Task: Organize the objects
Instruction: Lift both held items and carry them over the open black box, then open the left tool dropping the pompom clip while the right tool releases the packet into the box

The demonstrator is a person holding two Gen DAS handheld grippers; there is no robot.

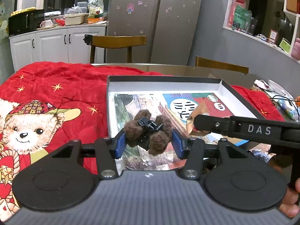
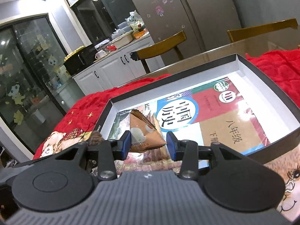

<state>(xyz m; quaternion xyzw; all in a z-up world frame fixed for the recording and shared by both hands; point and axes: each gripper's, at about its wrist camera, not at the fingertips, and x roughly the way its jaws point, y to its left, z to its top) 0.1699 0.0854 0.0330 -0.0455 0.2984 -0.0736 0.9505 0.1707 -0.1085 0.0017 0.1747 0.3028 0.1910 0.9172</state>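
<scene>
Grippers hover side by side over a shallow box (image 1: 224, 83) with black outer walls and a white inside, which sits on a red bear-print blanket (image 1: 56, 93). The left gripper (image 1: 149, 140) has its blue pads pressed against a brown fuzzy hair claw clip (image 1: 148, 131), black plastic teeth showing between the fluffy lobes; the clip hangs between the fingers above the near left part of the box, over the books lying inside. The right gripper (image 2: 149, 142) is clamped on a small brown snack packet (image 2: 144, 131) with a crimped top edge and white print, its left pad tight on the wrapper's lower corner, while the right pad appears a little clear of the packet's edge. The packet is also above the box's near left area, just beside the clip. In the left wrist view the right gripper's black finger reaches in from the right with the shiny packet at its tip. A colourful textbook (image 2: 196, 108) covers the box floor. Wooden chairs (image 1: 116, 43) and a fridge (image 1: 159, 18) stand behind.
</scene>
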